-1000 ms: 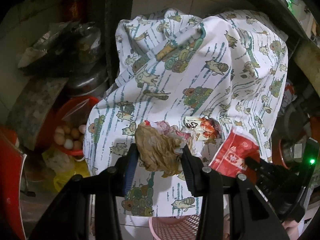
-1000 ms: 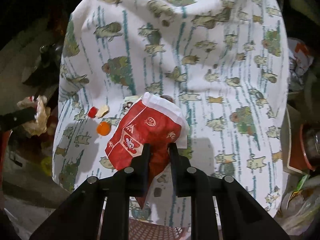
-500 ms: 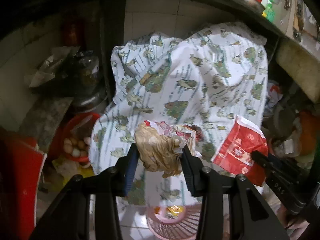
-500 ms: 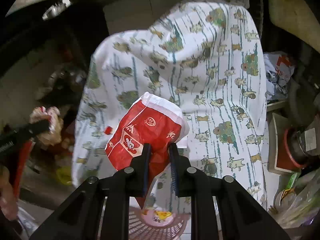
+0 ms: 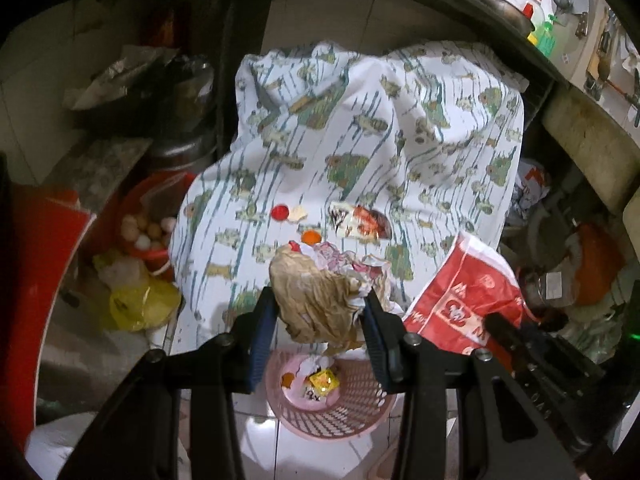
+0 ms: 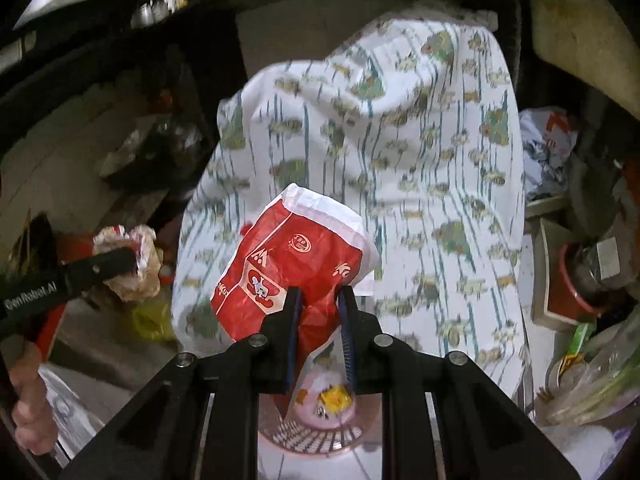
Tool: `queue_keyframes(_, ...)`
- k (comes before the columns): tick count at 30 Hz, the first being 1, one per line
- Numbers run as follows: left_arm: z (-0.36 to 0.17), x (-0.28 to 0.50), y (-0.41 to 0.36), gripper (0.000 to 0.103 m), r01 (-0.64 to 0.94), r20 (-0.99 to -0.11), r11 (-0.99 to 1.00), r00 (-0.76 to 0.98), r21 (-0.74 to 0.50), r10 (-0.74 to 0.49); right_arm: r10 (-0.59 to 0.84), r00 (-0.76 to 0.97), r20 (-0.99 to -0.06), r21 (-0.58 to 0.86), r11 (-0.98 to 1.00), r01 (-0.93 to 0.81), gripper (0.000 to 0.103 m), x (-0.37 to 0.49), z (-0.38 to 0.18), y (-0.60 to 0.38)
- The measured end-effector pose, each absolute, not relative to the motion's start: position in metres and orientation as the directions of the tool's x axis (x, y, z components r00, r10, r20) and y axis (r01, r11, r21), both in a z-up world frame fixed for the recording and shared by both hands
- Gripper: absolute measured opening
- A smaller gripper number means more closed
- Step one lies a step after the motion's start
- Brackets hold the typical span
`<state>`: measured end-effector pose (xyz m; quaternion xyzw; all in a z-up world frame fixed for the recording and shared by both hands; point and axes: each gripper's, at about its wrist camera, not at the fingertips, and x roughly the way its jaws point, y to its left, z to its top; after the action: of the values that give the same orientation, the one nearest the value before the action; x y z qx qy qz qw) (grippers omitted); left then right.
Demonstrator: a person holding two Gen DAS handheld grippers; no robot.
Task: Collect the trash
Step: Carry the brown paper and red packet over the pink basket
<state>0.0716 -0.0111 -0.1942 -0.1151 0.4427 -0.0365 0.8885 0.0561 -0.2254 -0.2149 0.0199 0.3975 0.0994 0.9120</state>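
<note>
My left gripper (image 5: 320, 304) is shut on a crumpled brown paper wad (image 5: 316, 300), held above a pink mesh basket (image 5: 352, 416) on the floor. My right gripper (image 6: 319, 300) is shut on a red and white snack bag (image 6: 292, 256), also above the basket (image 6: 320, 436), which holds a yellow wrapper (image 5: 322, 380) and other scraps. The red bag shows at the right of the left wrist view (image 5: 464, 300). On the patterned cloth (image 5: 360, 140) lie a red cap (image 5: 279, 212), an orange cap (image 5: 311, 236) and a printed wrapper (image 5: 360, 222).
A red bowl of eggs (image 5: 148, 232) and a yellow plastic bag (image 5: 140, 304) sit left of the cloth. Metal pots (image 5: 184, 120) stand at the back left. Cluttered jars and bags (image 6: 580, 280) fill the right side. A dark counter edge (image 5: 460, 4) overhangs.
Both grippers have pulled back and up from the cloth with their trash. The pink basket has come into view below them, and the caps on the cloth now show.
</note>
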Motion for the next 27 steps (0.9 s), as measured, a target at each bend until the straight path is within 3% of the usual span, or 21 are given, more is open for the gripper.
queue_keyframes(16, -0.292, 0.079, -0.016, 0.040, -0.062, -0.894, 0.977, 0.420, -0.203, -0.159, 0.163, 0.383, -0.909, 0.110, 0.982, -0.157, 0.020, 0.059, -0.325, -0.222)
queue_keyframes(19, -0.306, 0.083, -0.019, 0.040, -0.066, -0.910, 0.979, 0.385, -0.193, -0.154, 0.145, 0.266, -0.953, 0.108, 0.983, -0.148, 0.020, 0.060, -0.351, -0.221)
queue_keyframes(27, -0.341, 0.088, -0.027, 0.040, -0.087, -0.940, 0.978, 0.304, -0.187, -0.153, 0.158, 0.093, -0.983, 0.148, 0.983, -0.111, 0.020, 0.066, -0.406, -0.223)
